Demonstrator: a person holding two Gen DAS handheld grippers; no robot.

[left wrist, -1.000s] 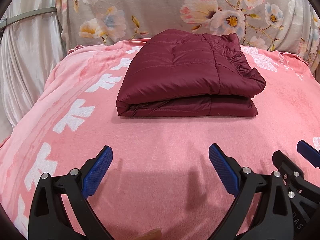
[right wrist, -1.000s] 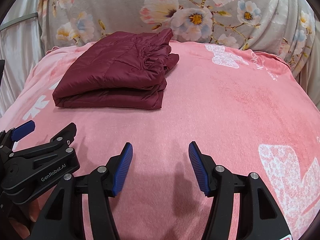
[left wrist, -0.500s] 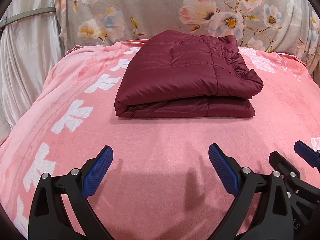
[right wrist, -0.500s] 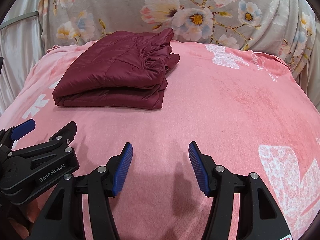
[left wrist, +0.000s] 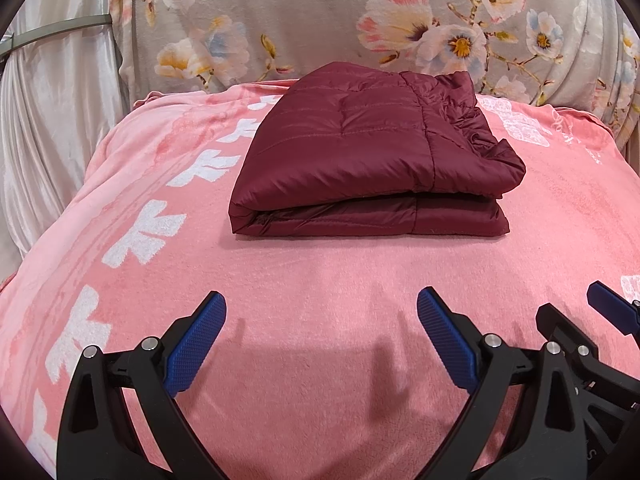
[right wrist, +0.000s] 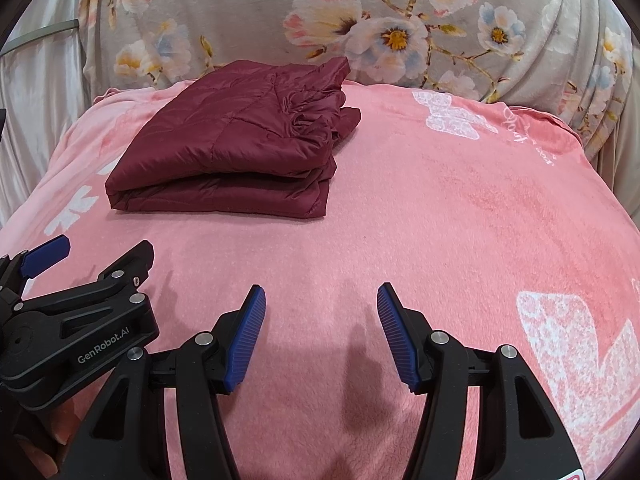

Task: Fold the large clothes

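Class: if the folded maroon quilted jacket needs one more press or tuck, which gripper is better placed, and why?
Probably the left gripper: the folded maroon quilted jacket lies straight ahead of its open jaws. From the right gripper, also open, it sits off to the left.

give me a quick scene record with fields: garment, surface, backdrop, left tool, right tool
garment: dark red quilted puffer jacket, folded into a flat stack, lying on the blanket
surface: pink fleece blanket with white motifs
backdrop: grey floral-print fabric behind the blanket
left tool: open, nothing between its blue pads, short of the jacket
right tool: open, empty, over bare blanket
task state: jacket looks fully folded
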